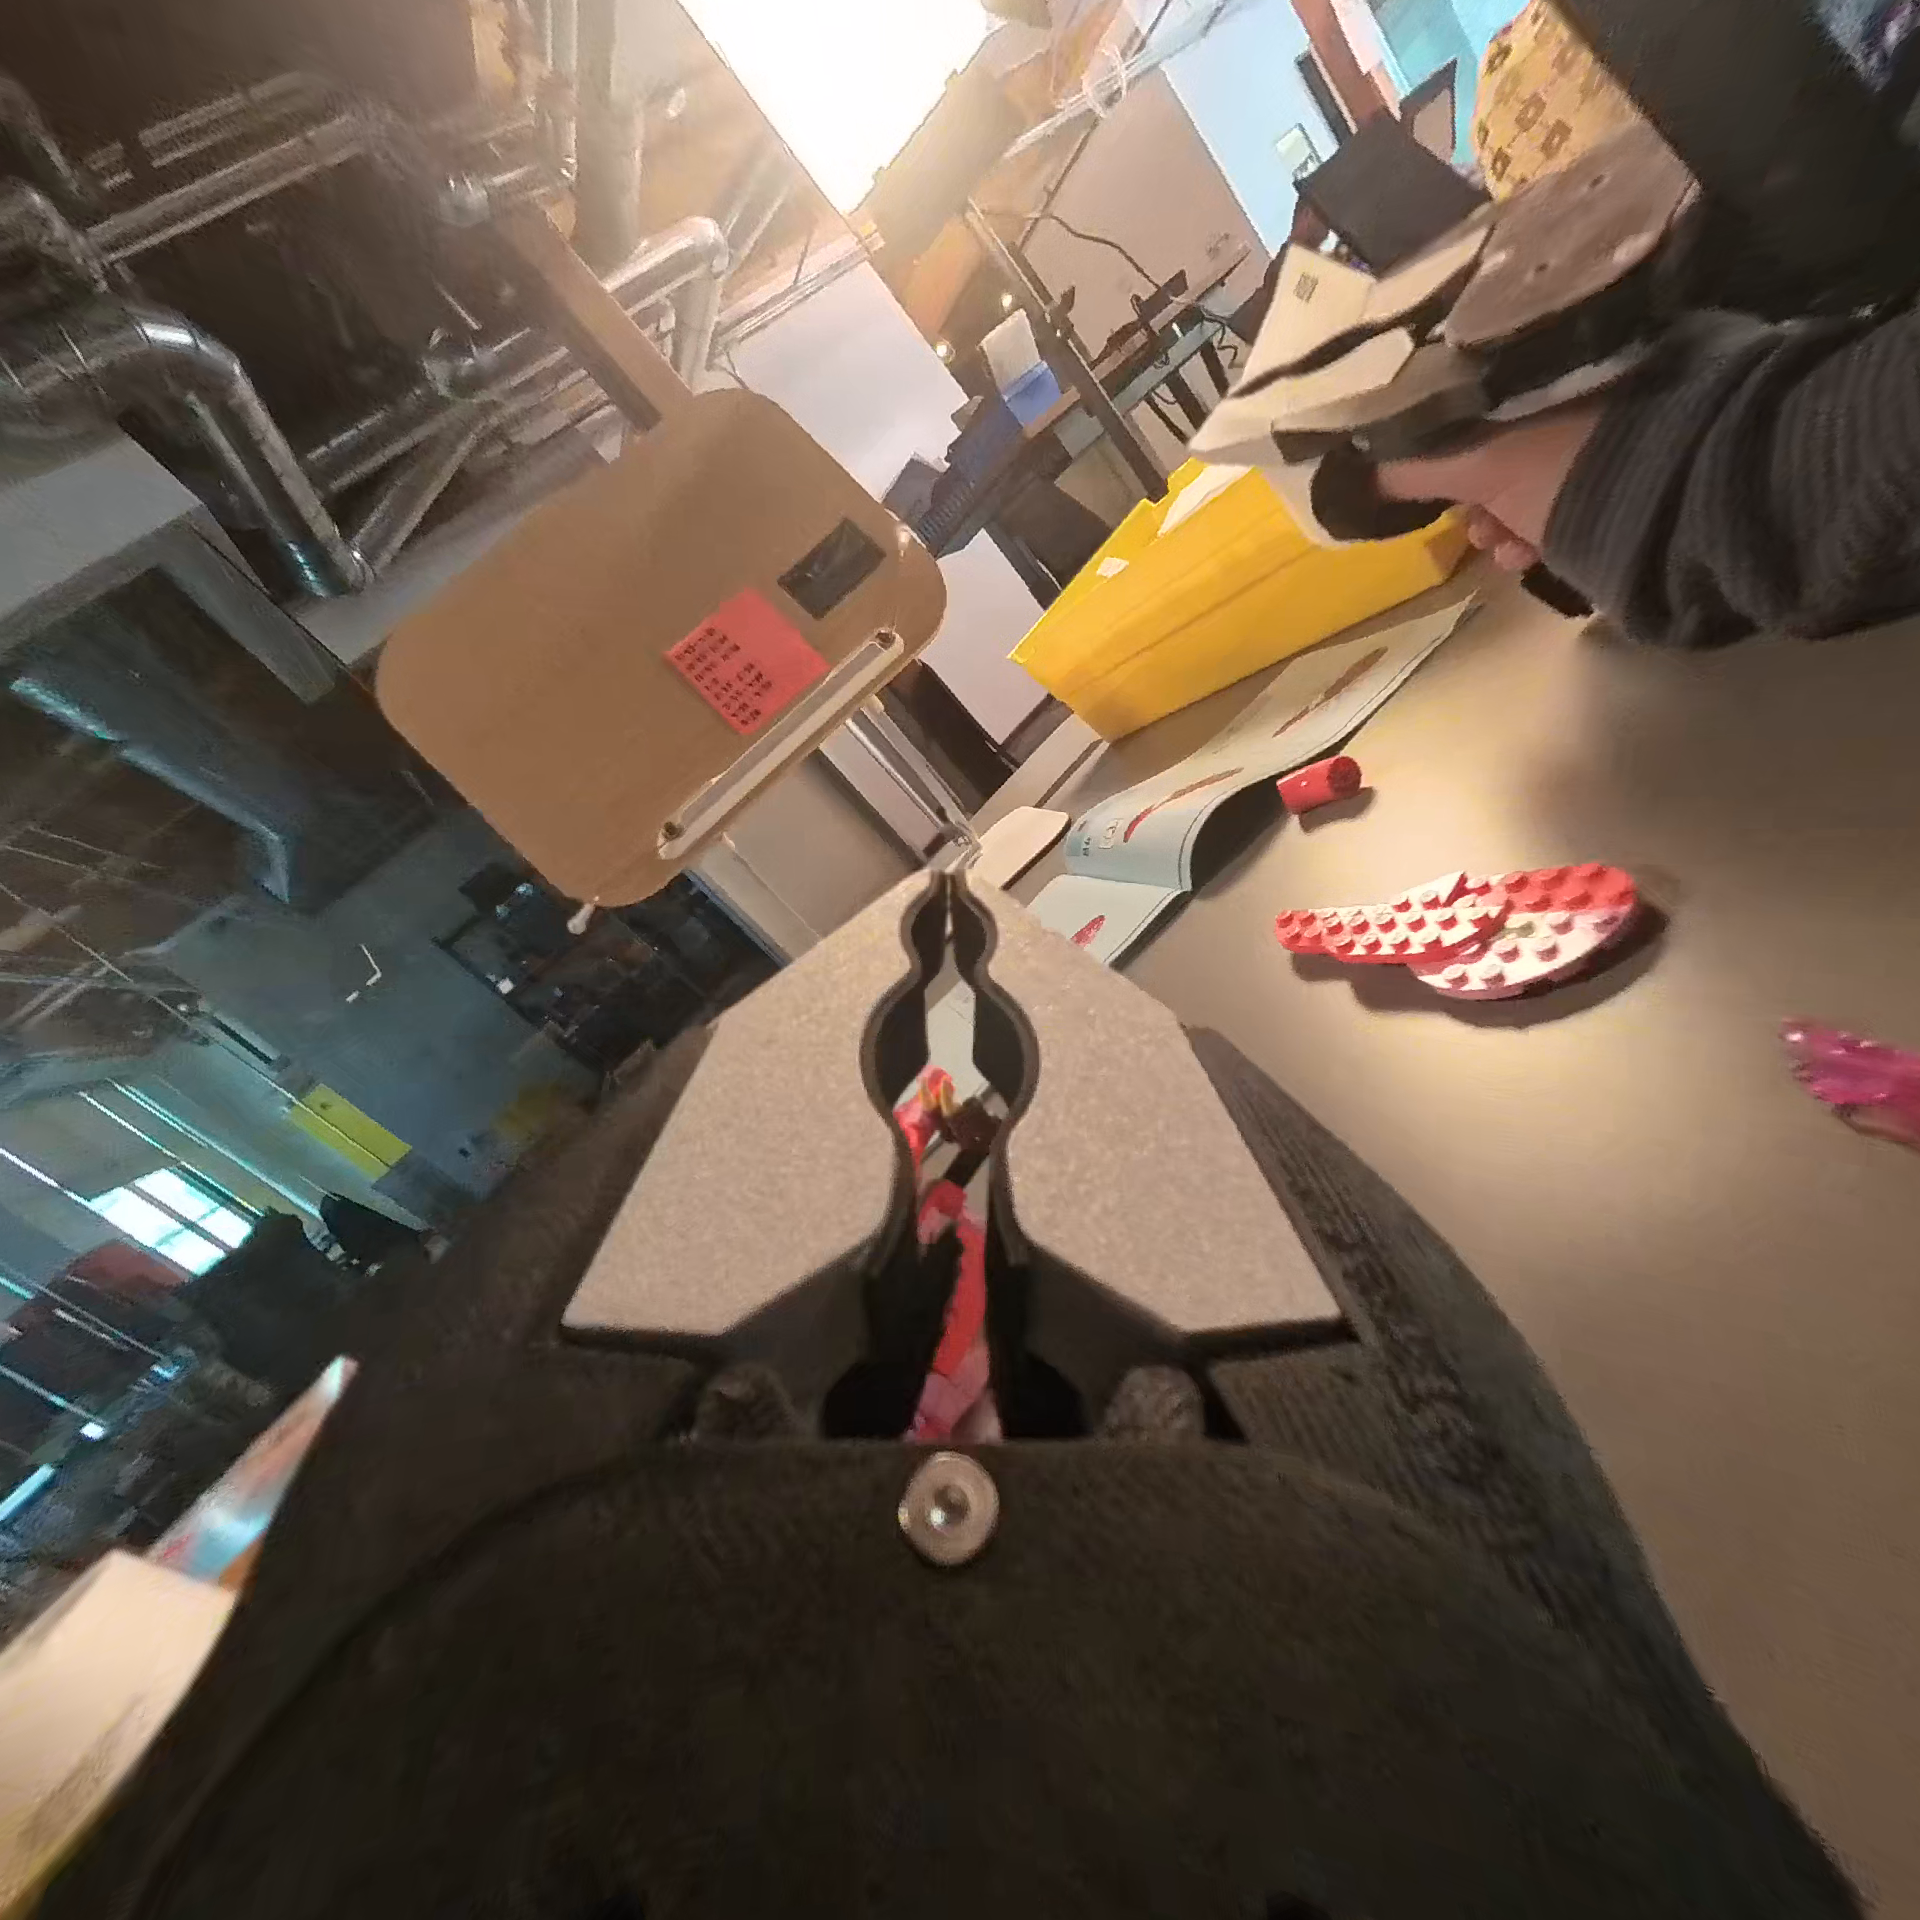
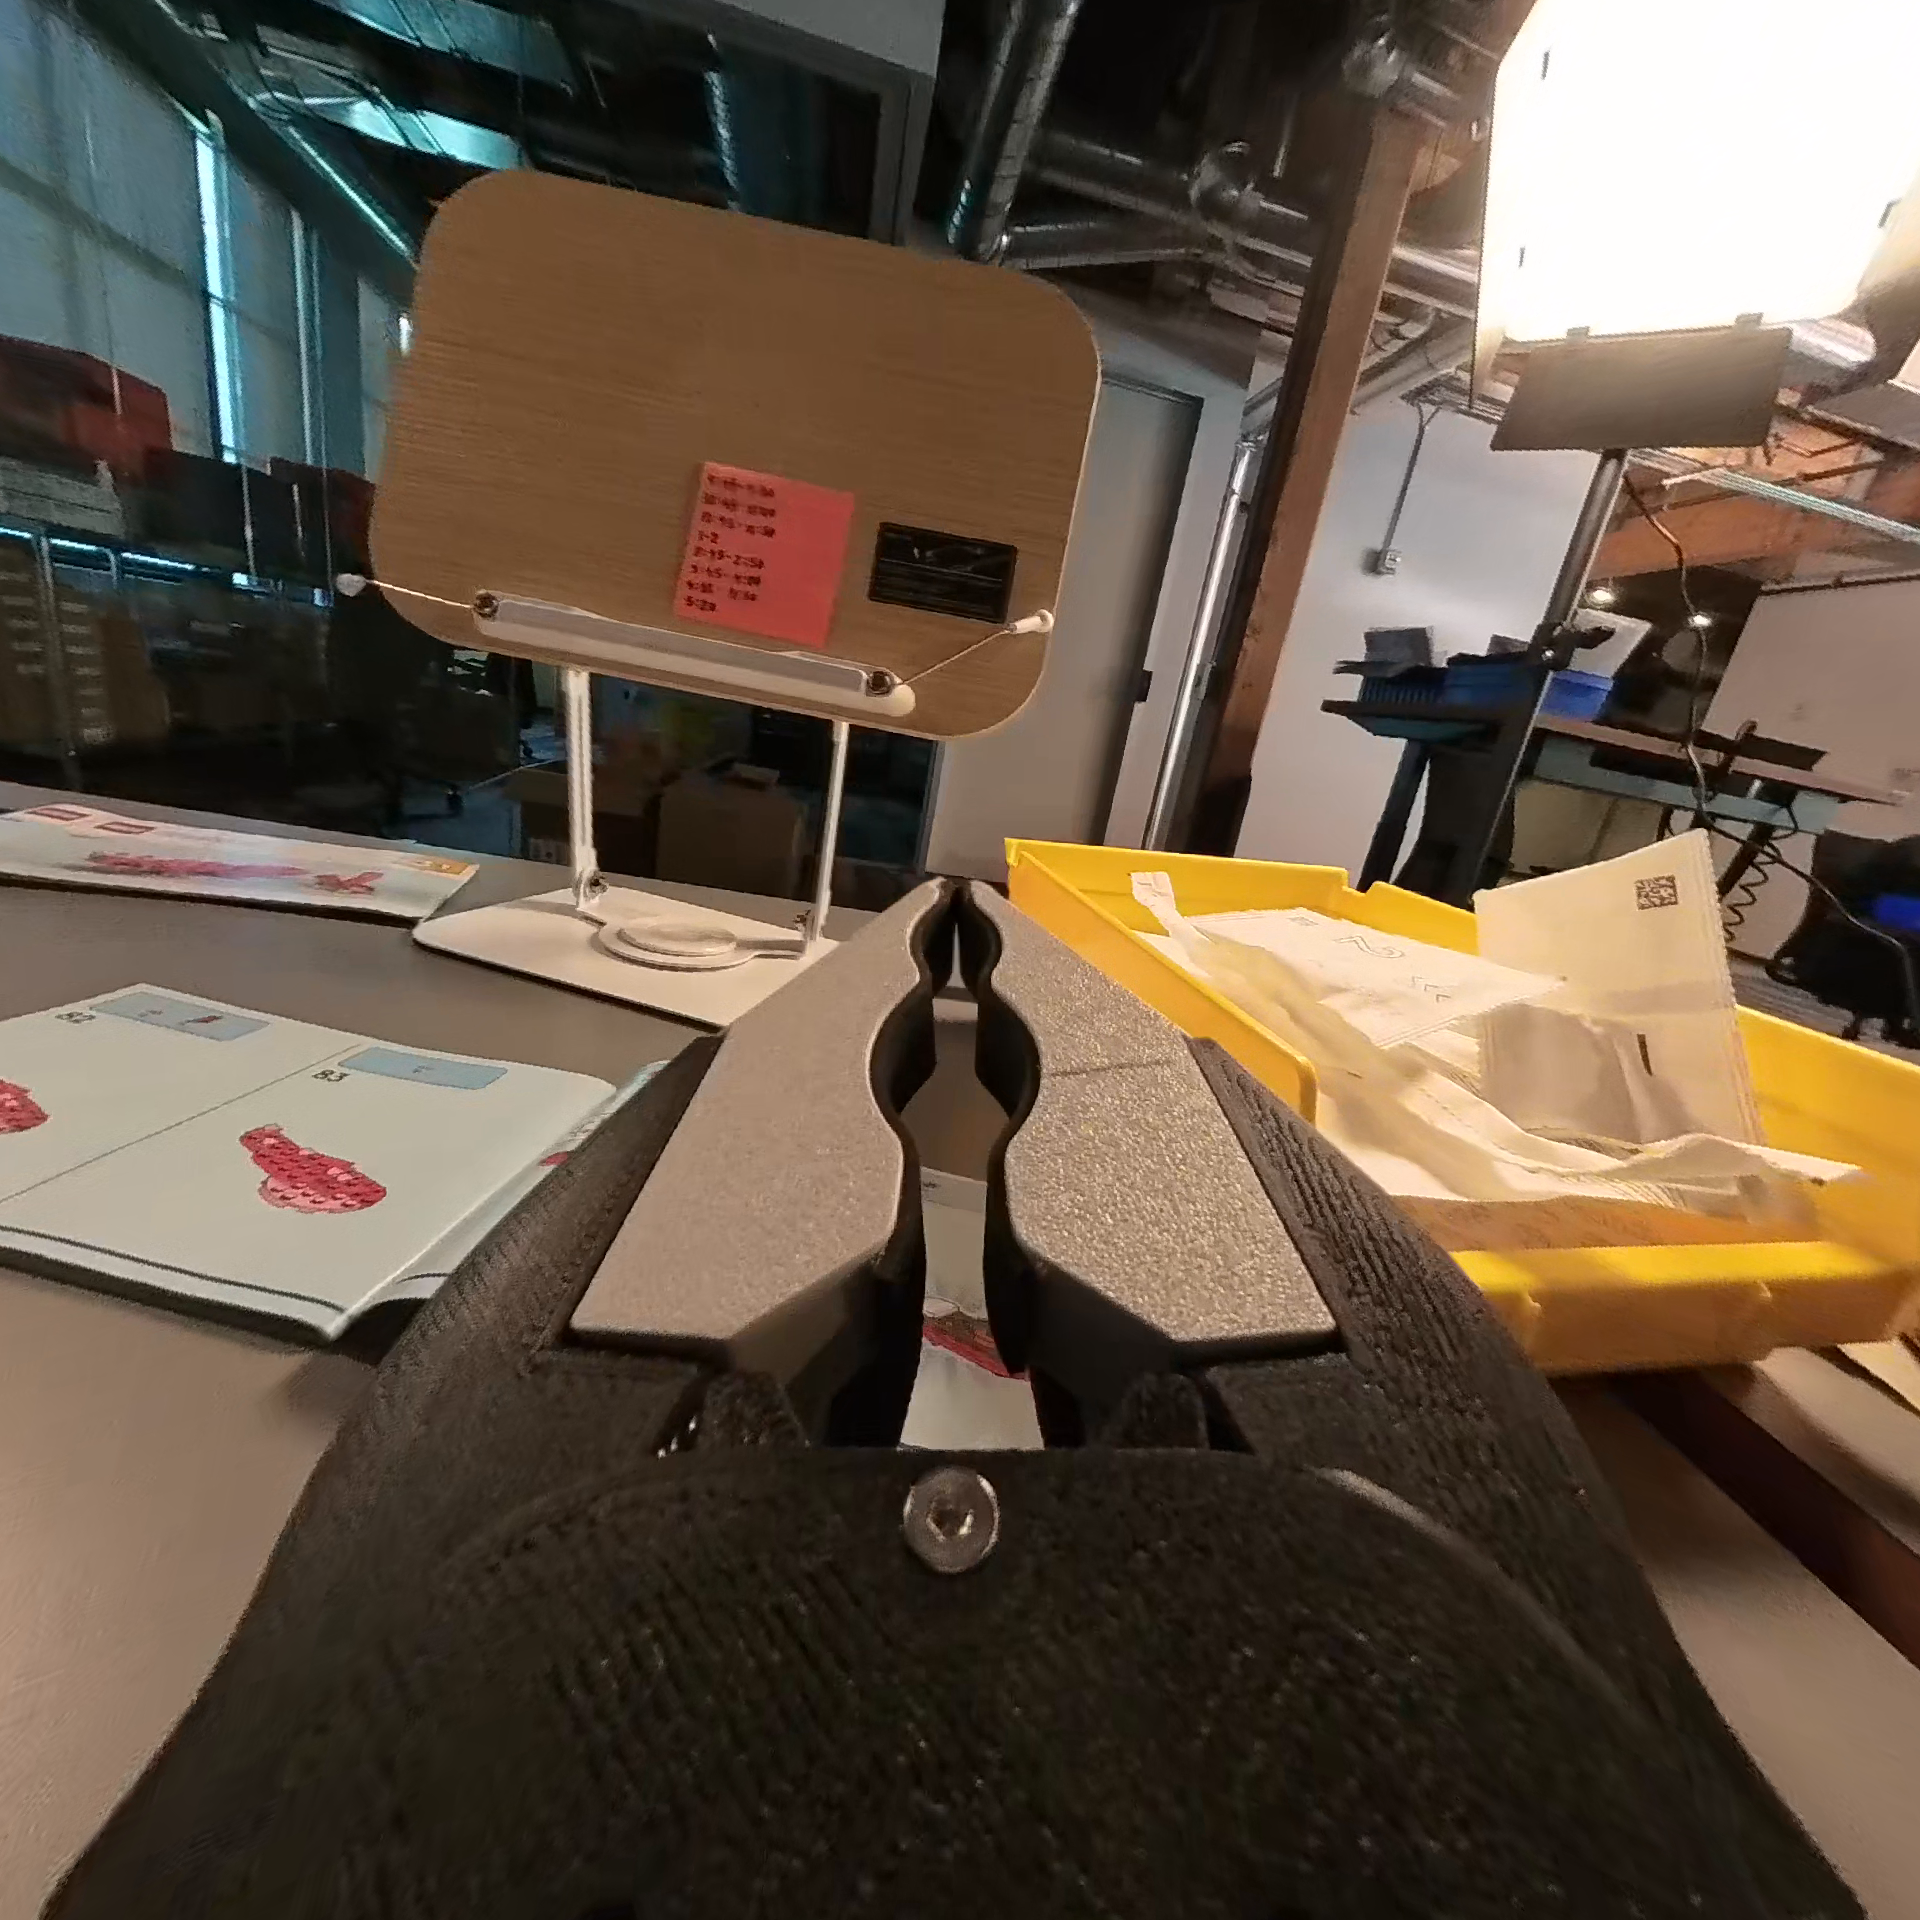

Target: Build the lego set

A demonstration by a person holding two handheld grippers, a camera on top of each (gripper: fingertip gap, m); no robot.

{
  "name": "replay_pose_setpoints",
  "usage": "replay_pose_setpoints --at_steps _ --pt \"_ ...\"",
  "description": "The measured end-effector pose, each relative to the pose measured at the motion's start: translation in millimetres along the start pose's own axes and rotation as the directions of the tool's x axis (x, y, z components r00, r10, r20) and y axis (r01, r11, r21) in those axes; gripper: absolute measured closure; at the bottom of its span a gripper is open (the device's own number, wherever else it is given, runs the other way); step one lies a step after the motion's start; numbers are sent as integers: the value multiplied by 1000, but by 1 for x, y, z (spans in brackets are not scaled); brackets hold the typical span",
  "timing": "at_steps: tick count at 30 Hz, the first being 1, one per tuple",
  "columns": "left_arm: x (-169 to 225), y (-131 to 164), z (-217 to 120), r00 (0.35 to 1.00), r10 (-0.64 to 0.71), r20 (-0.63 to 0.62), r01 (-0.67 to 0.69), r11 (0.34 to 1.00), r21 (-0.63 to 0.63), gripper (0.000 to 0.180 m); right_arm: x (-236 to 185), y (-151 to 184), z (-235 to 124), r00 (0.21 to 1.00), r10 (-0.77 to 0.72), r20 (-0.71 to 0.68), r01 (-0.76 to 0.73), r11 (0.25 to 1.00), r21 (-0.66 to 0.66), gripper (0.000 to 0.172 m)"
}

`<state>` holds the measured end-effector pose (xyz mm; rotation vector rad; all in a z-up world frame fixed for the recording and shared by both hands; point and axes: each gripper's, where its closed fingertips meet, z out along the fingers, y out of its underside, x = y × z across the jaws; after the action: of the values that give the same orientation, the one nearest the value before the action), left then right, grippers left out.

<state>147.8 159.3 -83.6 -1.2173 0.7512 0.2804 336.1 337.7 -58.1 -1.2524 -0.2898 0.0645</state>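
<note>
In the left wrist view my left gripper (image 1: pixel 943 883) is shut, its tips pressed together with nothing between them. It is tilted above the grey table (image 1: pixel 1558 1299). A red and white studded brick plate (image 1: pixel 1455 930), a small red cylinder (image 1: pixel 1320 781) and a pink piece (image 1: pixel 1860 1081) lie to its right. Red and pink bricks (image 1: pixel 940 1247) show below through the slot between the fingers. In the right wrist view my right gripper (image 2: pixel 954 891) is shut with nothing between its tips. It hovers just left of a yellow tray (image 2: pixel 1195 935) and over an open booklet (image 2: pixel 260 1132).
A wooden book stand (image 2: pixel 727 457) on a white base stands behind at the table's far edge and also shows in the left wrist view (image 1: pixel 655 644). The yellow tray holds white paper bags (image 2: pixel 1507 1029). A second booklet (image 2: pixel 208 862) lies at far left. A hand holds the other gripper (image 1: pixel 1236 421). About 25 cm separates my left fingertips from my right.
</note>
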Motion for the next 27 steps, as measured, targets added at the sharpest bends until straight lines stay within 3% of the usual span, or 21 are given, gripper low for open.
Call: replay_pose_setpoints --at_steps 4,6,9,14,16,18,21,24,27 --pt "-14 -18 -33 982 -178 55 177 984 17 180 -6 1 1 999 -27 22 27 1000 -4 172" --pt "-14 -30 -59 956 -293 18 293 956 17 180 -7 1 2 999 -29 27 29 1000 -4 172" --pt "-14 -18 -101 881 -471 -50 451 865 -219 180 -5 1 3 1000 -10 20 10 1000 -1 172" --pt "-97 -28 -173 814 -579 48 575 791 -210 180 0 4 6 1000 29 5 -29 999 -13 172" --pt "-143 -23 -202 810 -560 174 586 781 -215 180 -2 4 5 1000 25 11 -25 1000 -11 172" --pt "-191 -4 -234 796 -492 352 588 765 -262 180 -3 3 5 1000 13 16 -12 1000 -11 172" --pt "-241 40 -280 758 -379 531 621 669 -409 176 -6 5 6 1000 2 24 -1 1000 -20 172" --pt "-262 88 -304 772 -305 558 626 518 -583 164 -6 7 7 1000 3 25 -2 1000 -29 172" --pt "-252 132 -311 814 -344 469 570 310 -761 161 -6 7 7 1000 2 25 -1 1000 -30 172"
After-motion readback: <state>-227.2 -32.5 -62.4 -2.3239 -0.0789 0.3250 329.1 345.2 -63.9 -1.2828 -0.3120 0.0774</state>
